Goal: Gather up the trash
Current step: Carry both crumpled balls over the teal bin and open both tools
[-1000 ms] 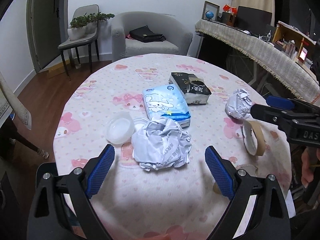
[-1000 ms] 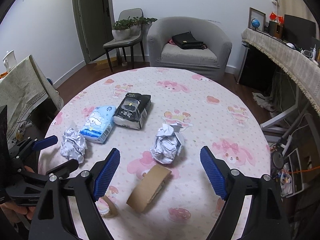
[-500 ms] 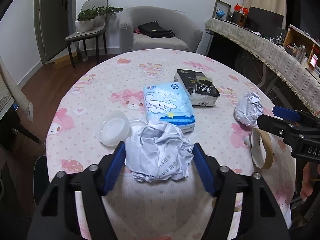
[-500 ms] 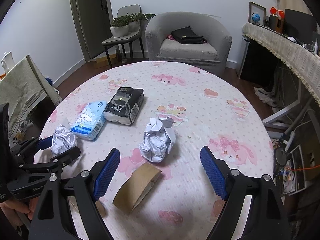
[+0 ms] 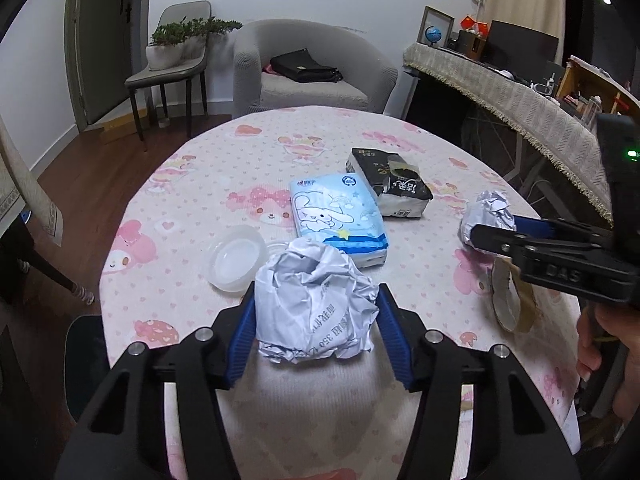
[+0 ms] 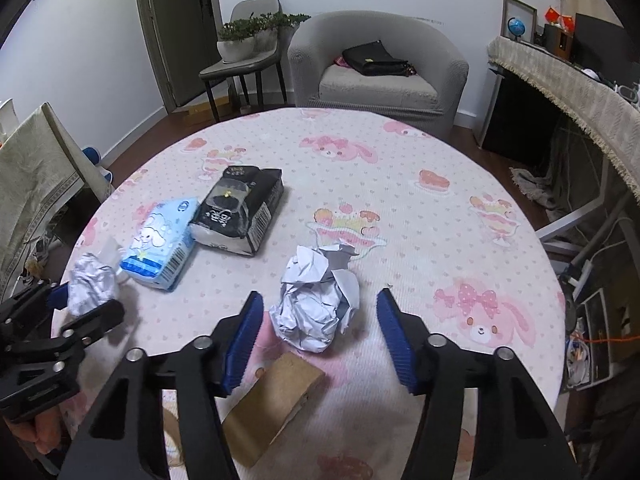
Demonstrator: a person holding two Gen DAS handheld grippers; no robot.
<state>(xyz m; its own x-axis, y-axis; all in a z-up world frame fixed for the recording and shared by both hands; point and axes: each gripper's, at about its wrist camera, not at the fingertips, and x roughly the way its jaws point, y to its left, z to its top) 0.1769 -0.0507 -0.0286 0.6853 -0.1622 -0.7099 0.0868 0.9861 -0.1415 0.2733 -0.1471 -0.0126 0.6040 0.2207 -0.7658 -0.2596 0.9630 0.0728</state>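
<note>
My left gripper (image 5: 316,336) is shut on a crumpled white paper ball (image 5: 316,304), its blue pads pressing both sides, just above the pink tablecloth. That ball also shows in the right wrist view (image 6: 92,286), between the left gripper's fingers. My right gripper (image 6: 320,336) is partly closed around a second crumpled paper ball (image 6: 316,304) on the table, with small gaps on both sides. This second ball also shows in the left wrist view (image 5: 486,216), behind the right gripper's fingers.
On the round table (image 6: 420,152) lie a blue tissue pack (image 5: 338,216), a black tissue pack (image 5: 390,186), a clear plastic lid (image 5: 238,258) and a brown tape roll (image 6: 272,404). A grey armchair (image 5: 312,68) and a chair with plants (image 5: 176,56) stand behind.
My left gripper closed from wide open onto the near paper ball. My right gripper moved forward over the second ball and its fingers narrowed around it.
</note>
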